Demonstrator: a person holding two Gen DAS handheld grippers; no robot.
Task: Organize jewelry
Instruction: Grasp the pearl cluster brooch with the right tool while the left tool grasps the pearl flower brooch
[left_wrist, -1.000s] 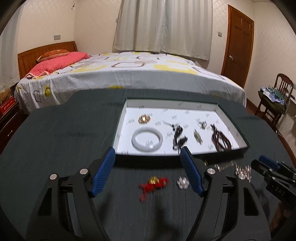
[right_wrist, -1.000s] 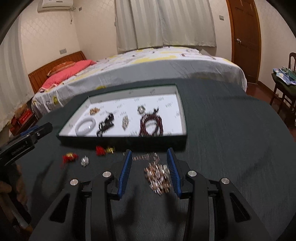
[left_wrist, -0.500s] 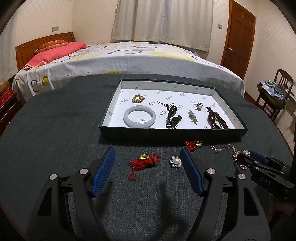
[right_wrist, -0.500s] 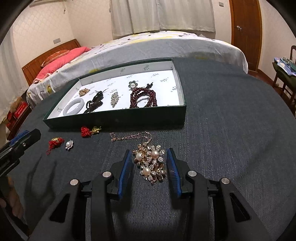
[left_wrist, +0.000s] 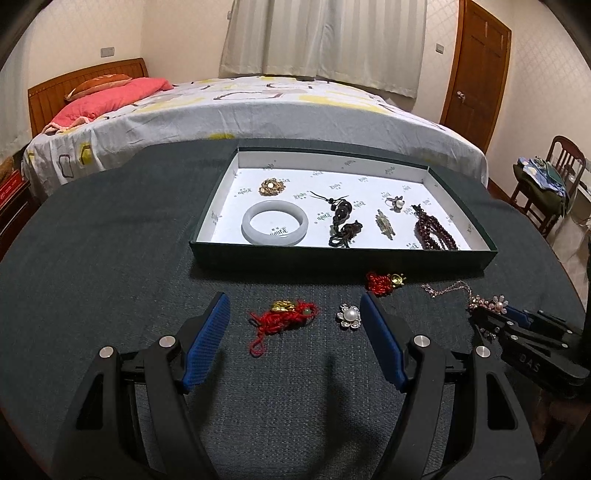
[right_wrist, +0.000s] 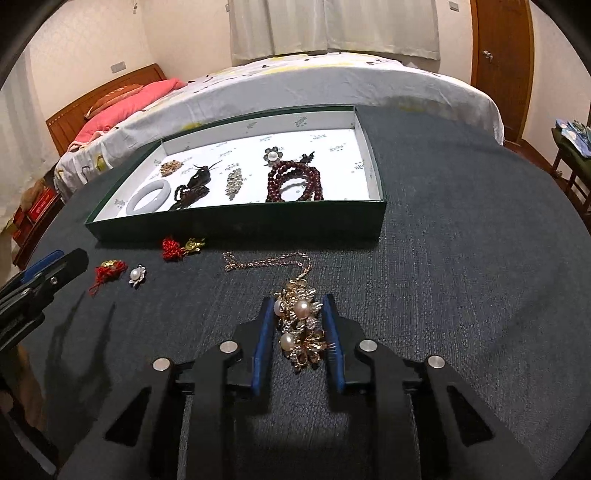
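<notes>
The right gripper (right_wrist: 298, 326) had its jaws closing around the pearl-and-gold pendant (right_wrist: 300, 328), whose cluster lay between the blue pads with its long axis running along the fingers, straight ahead from the camera. The pads looked just beside or barely touching the cluster; a firm squeeze could not be confirmed. From the pendant's far end its thin chain (right_wrist: 266, 261) trailed away toward the box and curled off to the left on the dark cloth.

The left gripper (left_wrist: 295, 325) stood with its jaws wide apart and nothing clamped. Between its pads lay a red knotted cord charm with a gold piece (left_wrist: 284, 317) and, close to the right pad, a small pearl flower brooch (left_wrist: 348, 316). The charm's cord stretched toward the camera, roughly parallel to the fingers.

Further out, a second red cord charm with a gold piece (left_wrist: 384, 282) lay near the front wall of the green box (left_wrist: 332, 258). Inside, on the white lining, sat a pale jade bangle (left_wrist: 275, 227), a gold filigree brooch (left_wrist: 272, 186), a dark carved pendant (left_wrist: 343, 225), a pearl ring (left_wrist: 396, 202), a slim crystal brooch (left_wrist: 385, 224) and dark red beads (left_wrist: 432, 232).

The pendant would probably go into the box next; it lay forward and slightly left of the right hand, and the loose chain could drag or snag.
</notes>
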